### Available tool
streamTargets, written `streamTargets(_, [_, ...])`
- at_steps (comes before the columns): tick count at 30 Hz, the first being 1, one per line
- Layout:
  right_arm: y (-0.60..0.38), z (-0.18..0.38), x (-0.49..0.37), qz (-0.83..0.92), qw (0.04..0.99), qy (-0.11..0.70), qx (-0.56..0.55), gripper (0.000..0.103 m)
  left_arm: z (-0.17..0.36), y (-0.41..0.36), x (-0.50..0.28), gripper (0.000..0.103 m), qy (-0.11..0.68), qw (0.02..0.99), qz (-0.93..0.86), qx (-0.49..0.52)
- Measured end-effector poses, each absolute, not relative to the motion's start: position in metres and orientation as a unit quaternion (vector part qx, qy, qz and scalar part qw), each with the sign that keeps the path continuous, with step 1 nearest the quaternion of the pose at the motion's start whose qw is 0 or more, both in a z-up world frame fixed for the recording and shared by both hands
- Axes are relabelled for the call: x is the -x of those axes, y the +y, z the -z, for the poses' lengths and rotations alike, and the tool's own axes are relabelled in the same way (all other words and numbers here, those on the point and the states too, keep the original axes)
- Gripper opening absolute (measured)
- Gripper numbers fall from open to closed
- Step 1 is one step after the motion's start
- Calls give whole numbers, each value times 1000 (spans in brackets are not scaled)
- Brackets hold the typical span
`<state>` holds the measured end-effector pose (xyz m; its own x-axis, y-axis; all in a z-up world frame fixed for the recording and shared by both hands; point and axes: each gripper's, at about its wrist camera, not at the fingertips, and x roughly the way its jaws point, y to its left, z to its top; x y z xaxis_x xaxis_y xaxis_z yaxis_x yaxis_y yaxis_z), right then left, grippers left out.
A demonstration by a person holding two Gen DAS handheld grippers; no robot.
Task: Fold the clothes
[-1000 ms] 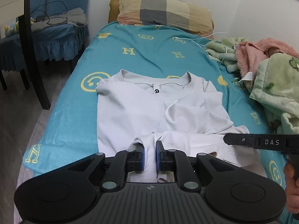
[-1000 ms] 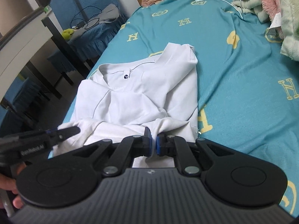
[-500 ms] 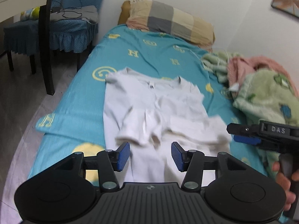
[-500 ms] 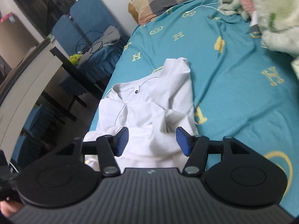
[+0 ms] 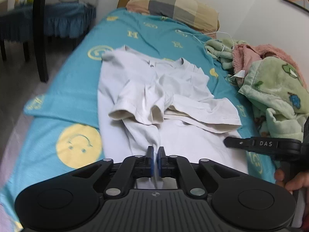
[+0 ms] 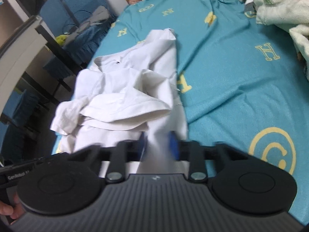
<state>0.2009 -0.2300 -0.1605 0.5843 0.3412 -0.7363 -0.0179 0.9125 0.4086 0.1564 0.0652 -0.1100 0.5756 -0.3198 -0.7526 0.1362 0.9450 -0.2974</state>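
Where the left wrist camera looks down its own fingers, we see the left gripper (image 5: 155, 155) with its blue pads just closed on a thin ridge of the white T-shirt (image 5: 154, 89). The shirt lies along the near middle of the teal bedsheet (image 5: 81, 77), its sleeves folded inward and its near hem hidden behind the gripper body. At the right edge the right gripper (image 5: 227, 142) shows only as a black finger, its tip and jaws cut off from us, a hand (image 5: 289, 179) beneath it.

In the right wrist view, blurred near the pads, we make out the right gripper (image 6: 158, 145) just closed on a bunched fold of the T-shirt (image 6: 127, 89), the pads standing slightly apart around the cloth. The green blanket (image 6: 280, 2) is cropped at far right.
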Motion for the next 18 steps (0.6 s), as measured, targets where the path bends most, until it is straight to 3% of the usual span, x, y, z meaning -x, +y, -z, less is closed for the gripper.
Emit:
streamTargets(3, [-235,157,-196,-91,876,438,-183,7,99,78,-150,3,449,879,109,120])
streamTargets(12, [-230,161,-197,-76,880,445,-151,7,111,71,-150,5,466,876,89,82])
streamTargets(15, [-236,153,-191,-71,880,438,-170,7,100,76,-141,17,462,877,82,105])
streamTargets(17, [-243,143,-182,-68,880,429,-190,9,92,82,-130,36,463,871,82,145])
streamTargets(18, [-247,138,-175,-71,879,424,-205,9,88,84,-123,40,464,867,82,163])
